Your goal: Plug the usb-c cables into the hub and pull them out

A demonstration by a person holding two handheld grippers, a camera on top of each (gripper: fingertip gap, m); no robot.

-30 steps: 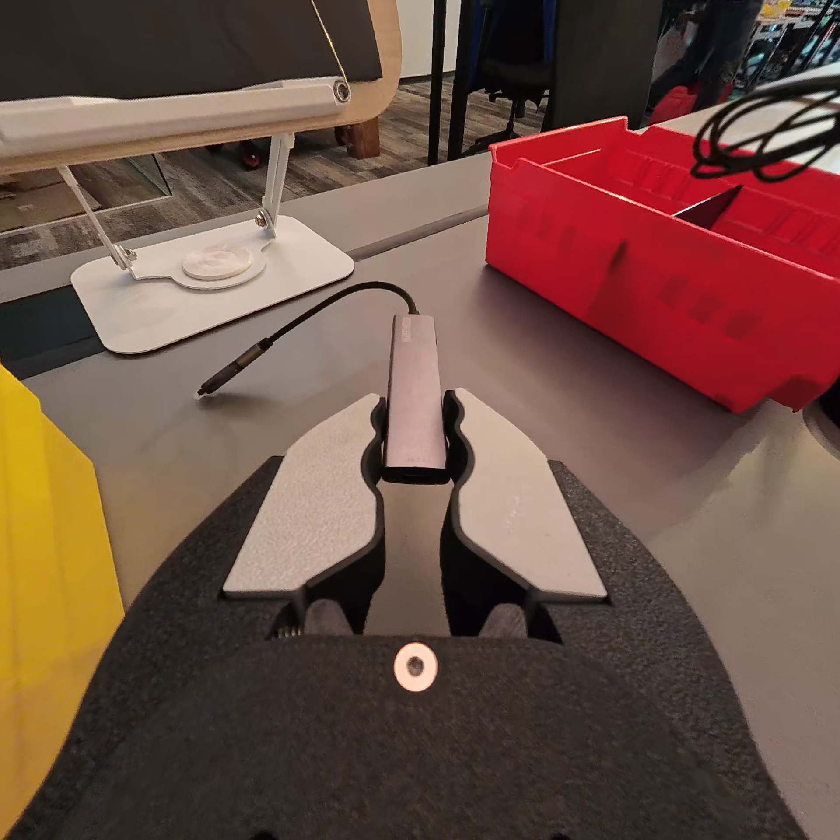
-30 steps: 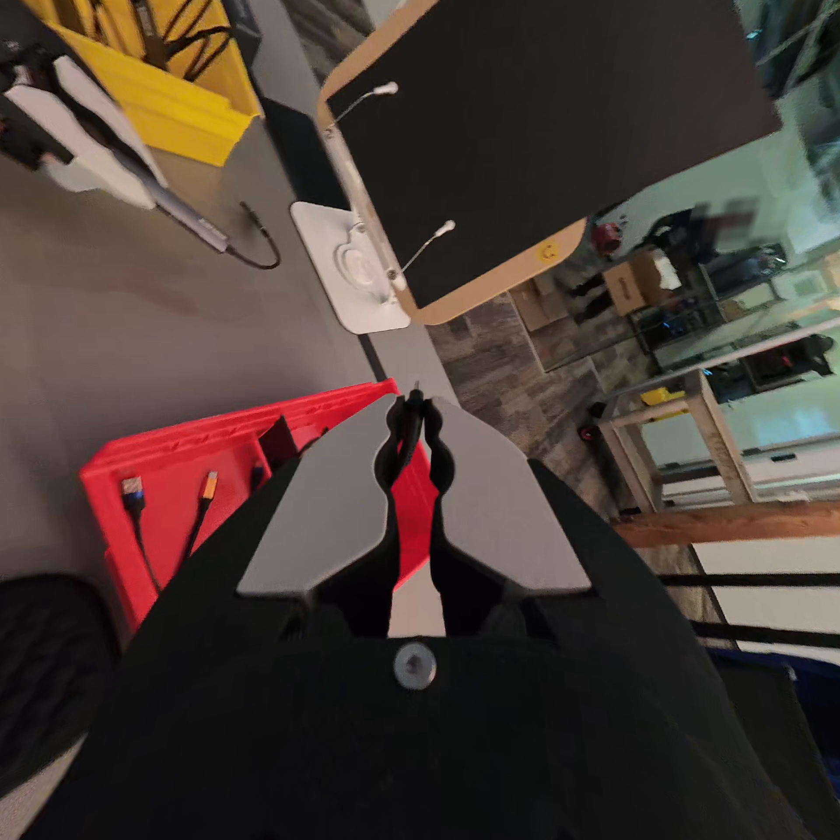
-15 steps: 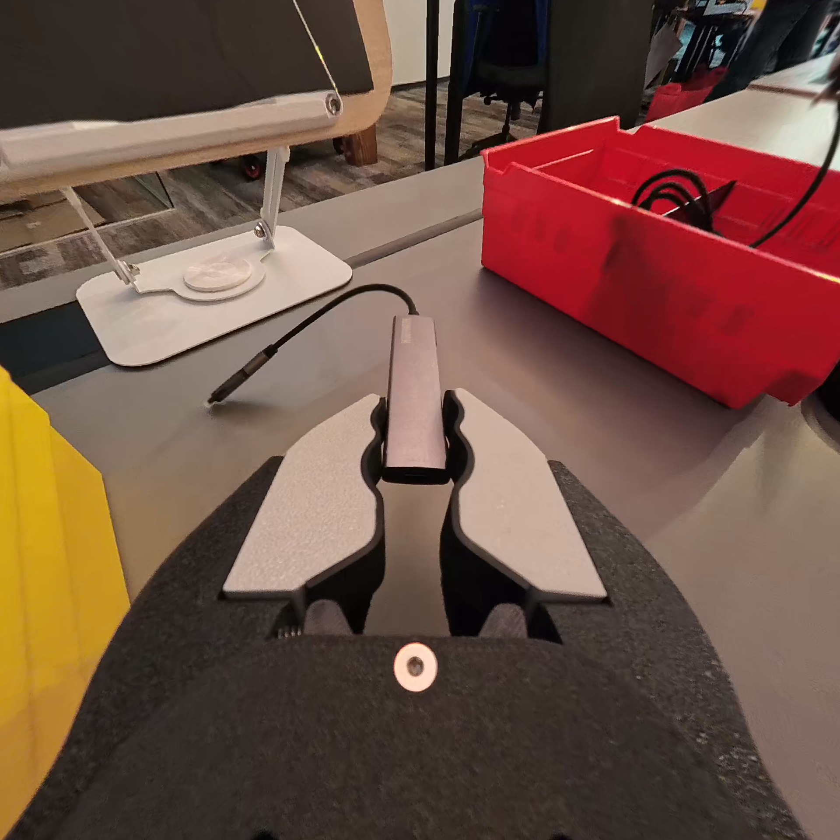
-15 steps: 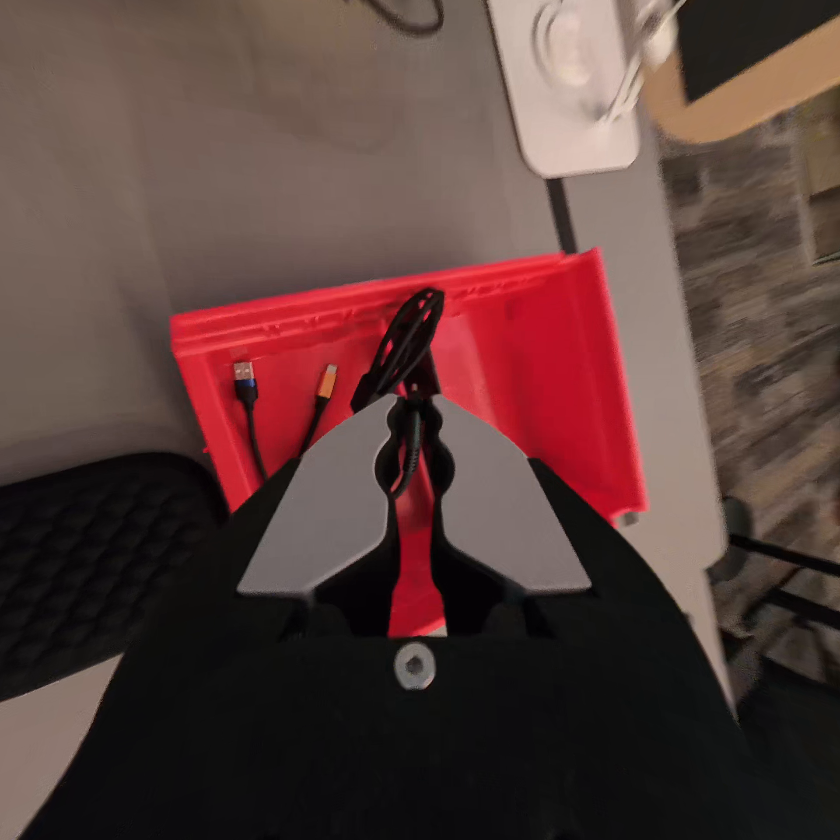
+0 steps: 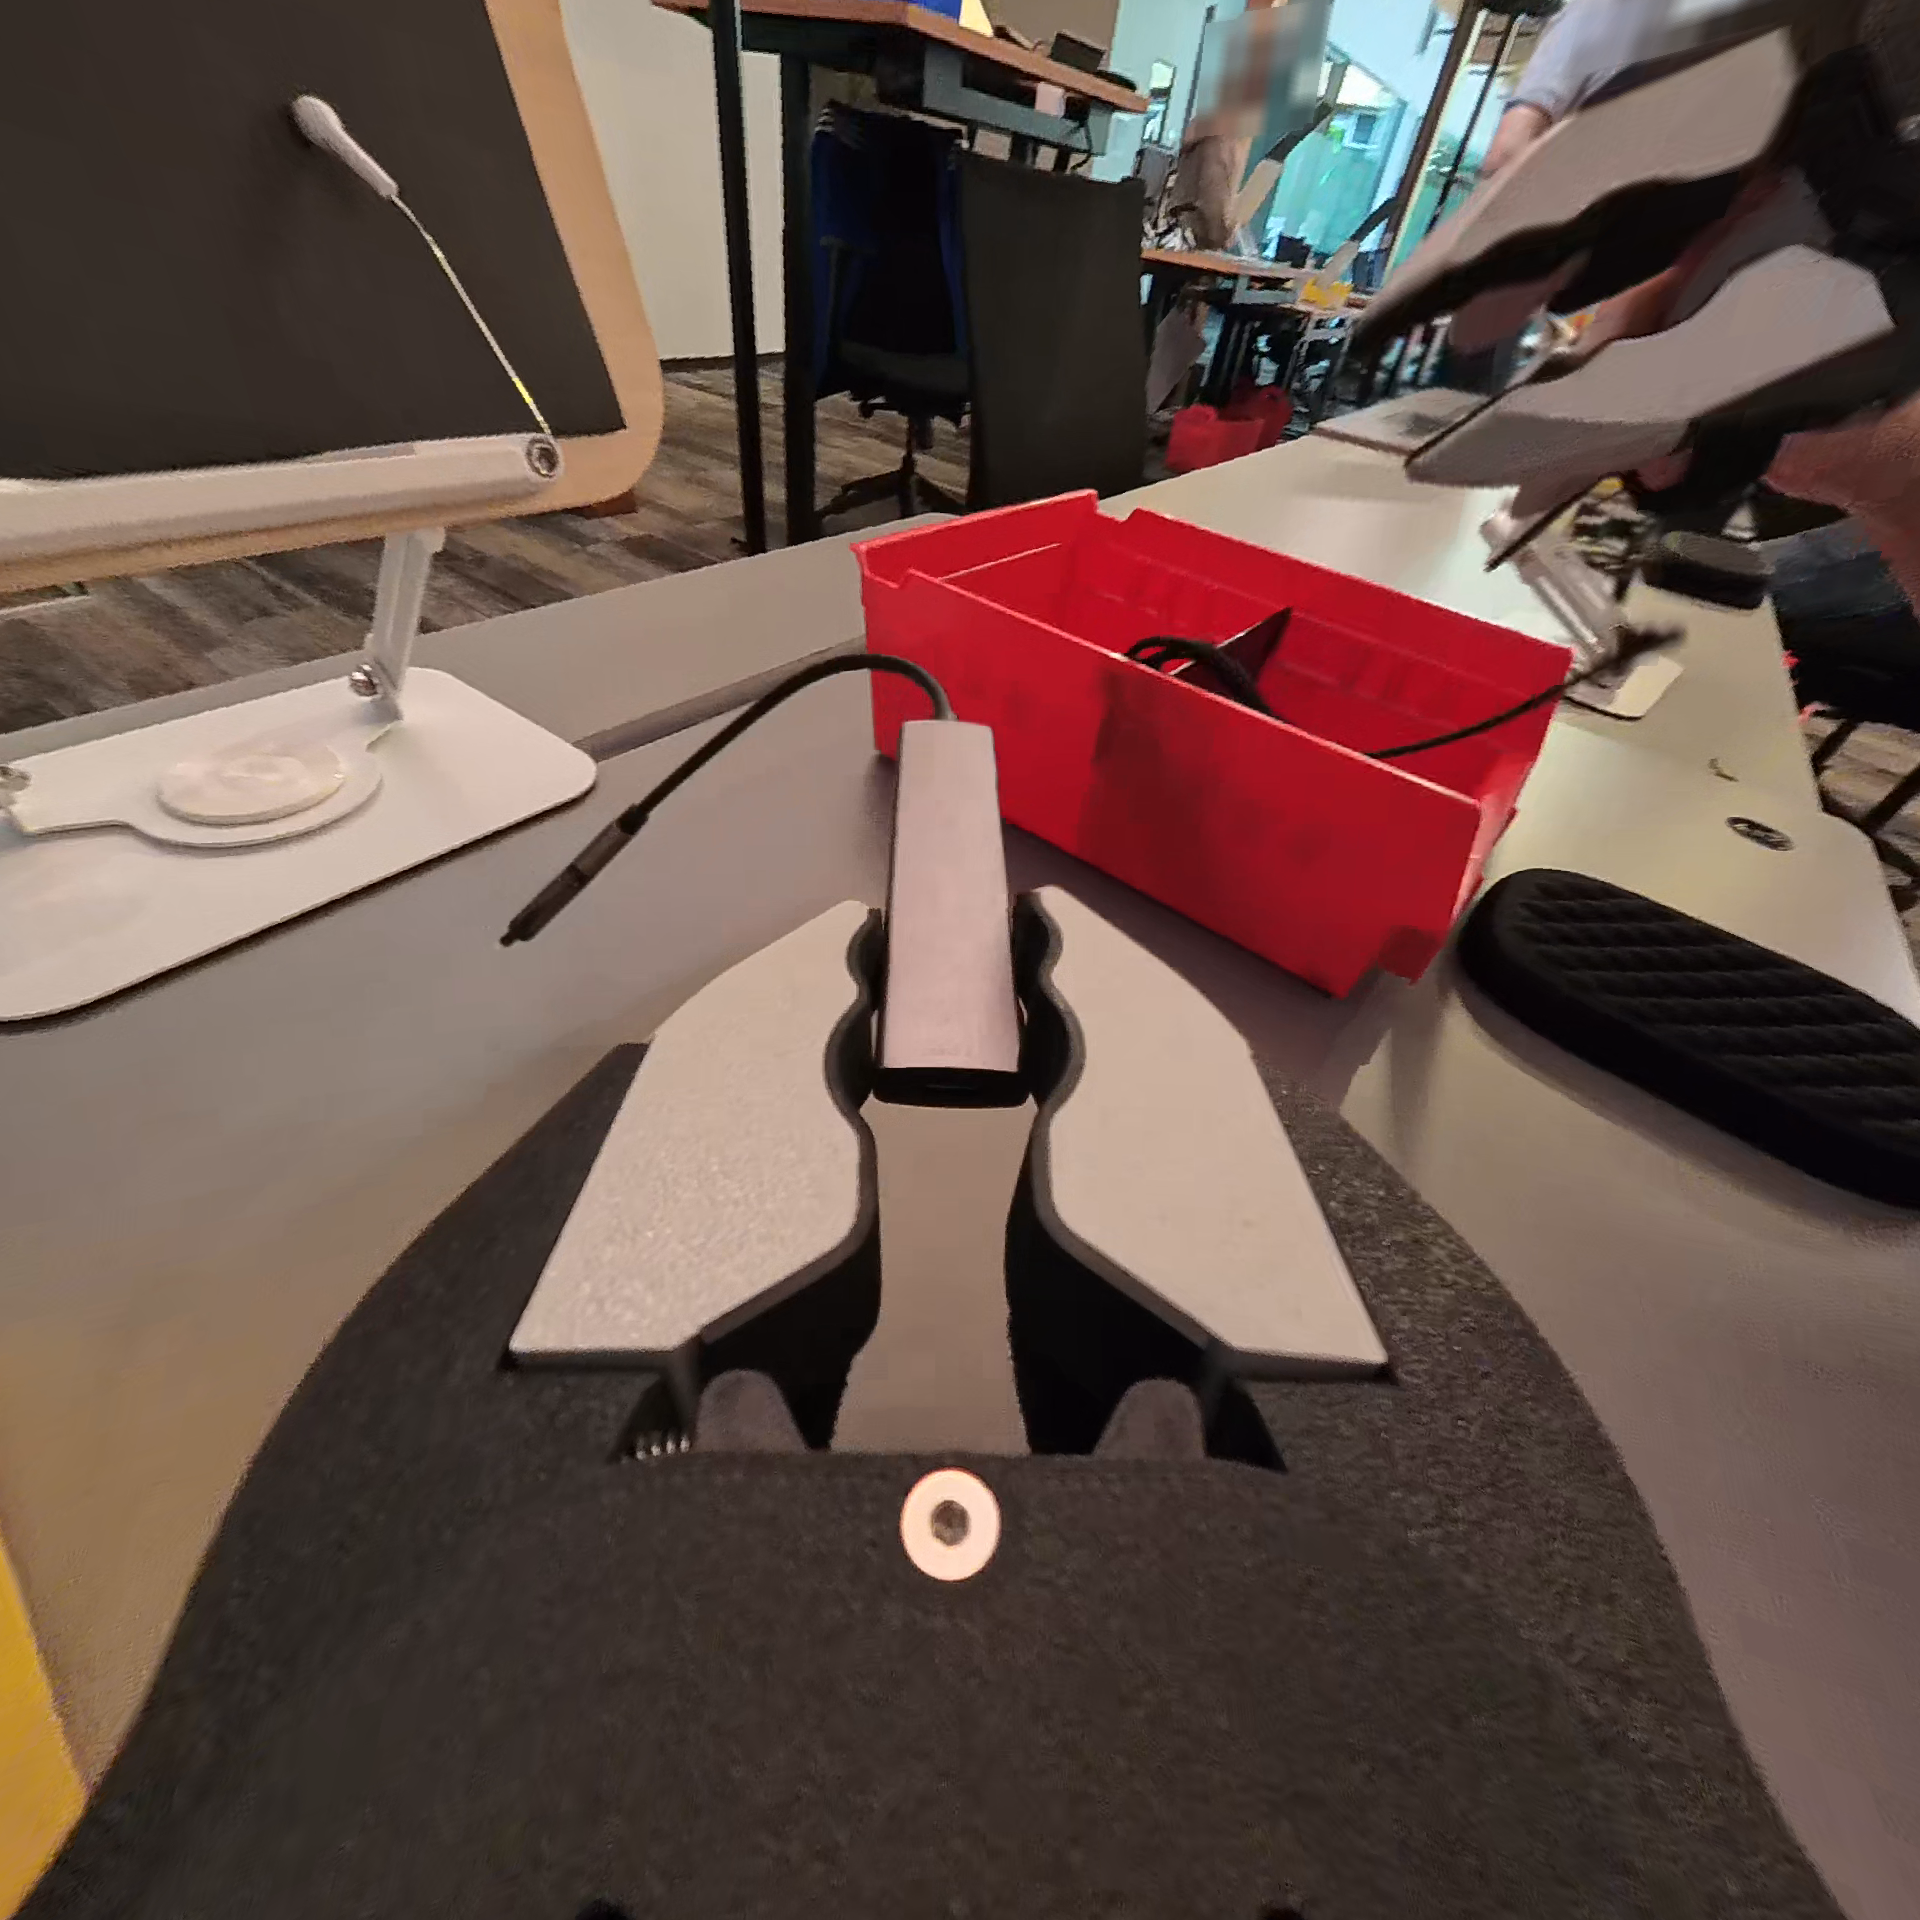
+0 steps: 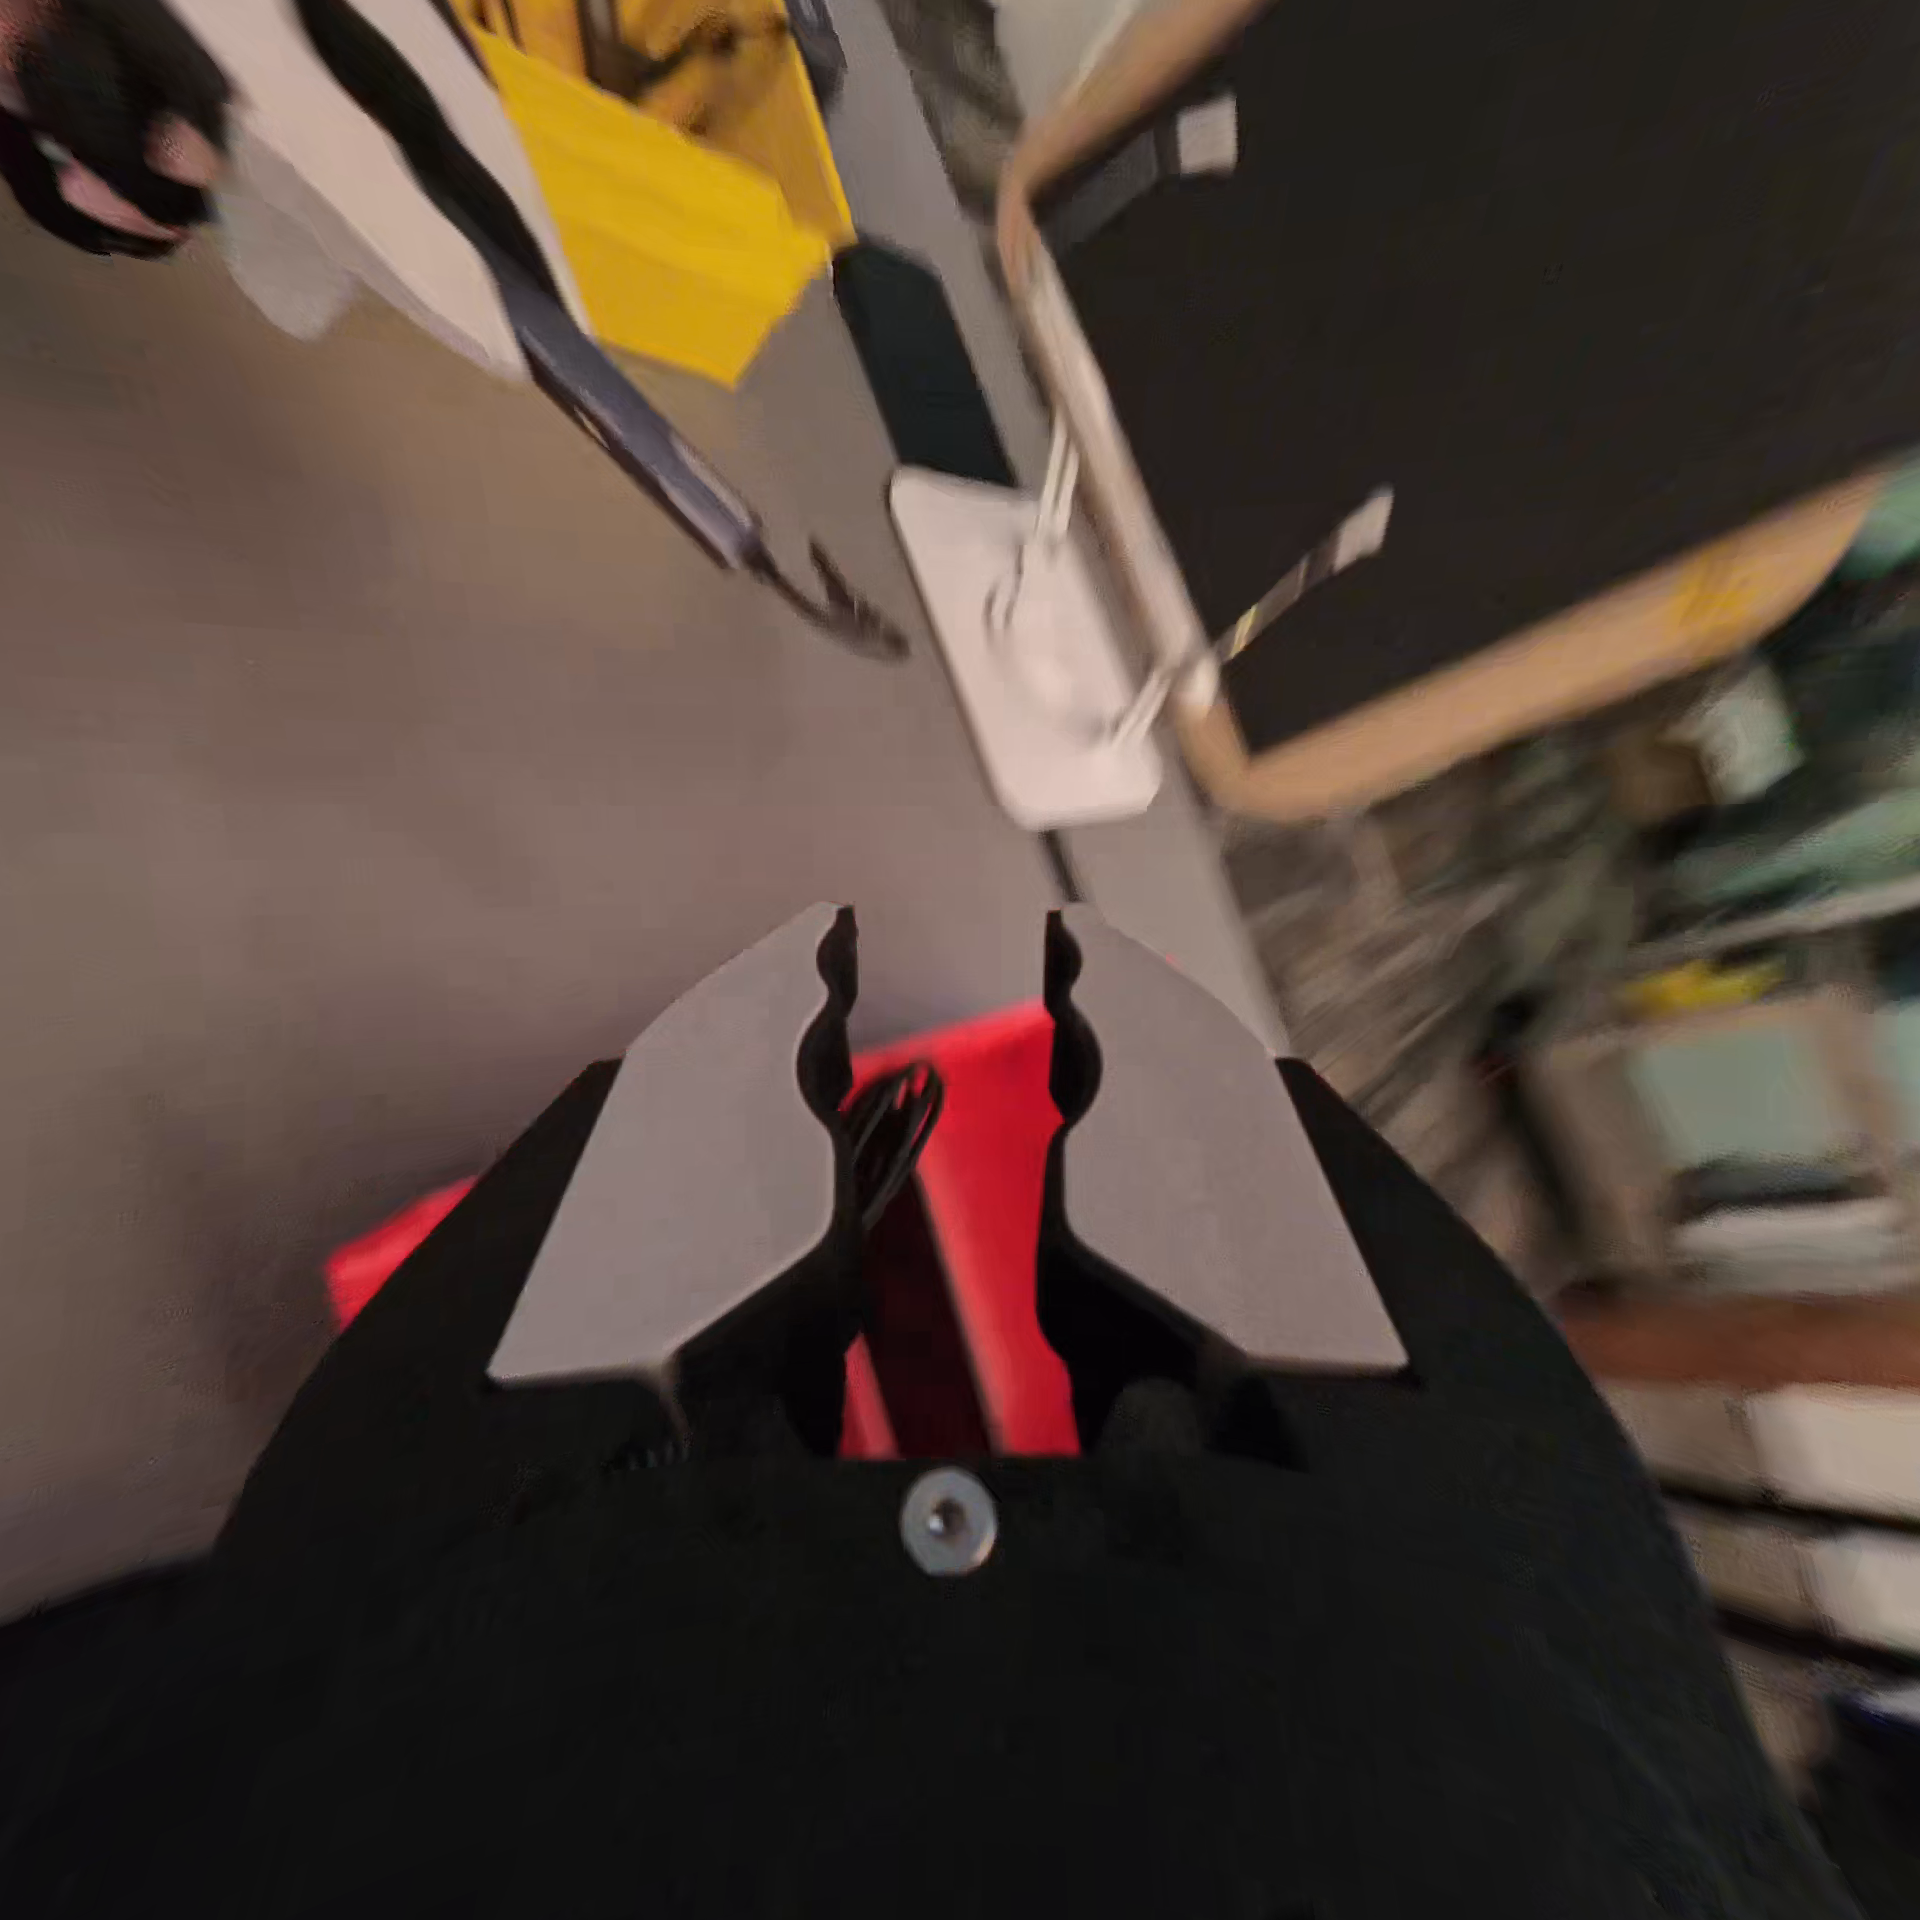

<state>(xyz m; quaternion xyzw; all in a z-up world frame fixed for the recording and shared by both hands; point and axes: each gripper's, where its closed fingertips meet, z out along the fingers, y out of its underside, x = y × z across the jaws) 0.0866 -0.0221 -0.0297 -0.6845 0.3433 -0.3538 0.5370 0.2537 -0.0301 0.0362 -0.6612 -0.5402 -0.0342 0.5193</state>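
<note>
My left gripper (image 5: 945, 912) is shut on the near end of a slim grey hub (image 5: 940, 831) and holds it just above the grey table (image 5: 312, 1091). The hub's own short black lead (image 5: 727, 748) curves left and ends in a loose plug. My right gripper (image 6: 951, 920) is open and empty, raised above the red bin (image 6: 987, 1060). It also shows in the left wrist view (image 5: 1387, 395), at the upper right. A coiled black cable (image 5: 1195, 660) lies in the red bin (image 5: 1195, 810), with one strand trailing over the bin's right edge. The coil shows below my right jaws (image 6: 894, 1122).
A white stand base (image 5: 260, 810) carrying a dark board stands at the back left. A black padded wrist rest (image 5: 1714, 1029) lies right of the red bin. A yellow bin (image 6: 644, 239) stands behind my left gripper. The right wrist view is blurred by motion. Across from one pair of fingers to the other is roughly 20 cm.
My right gripper brought the black cable coil down into the red bin, opened, let it go and rose away. My left gripper kept its hold on the hub.
</note>
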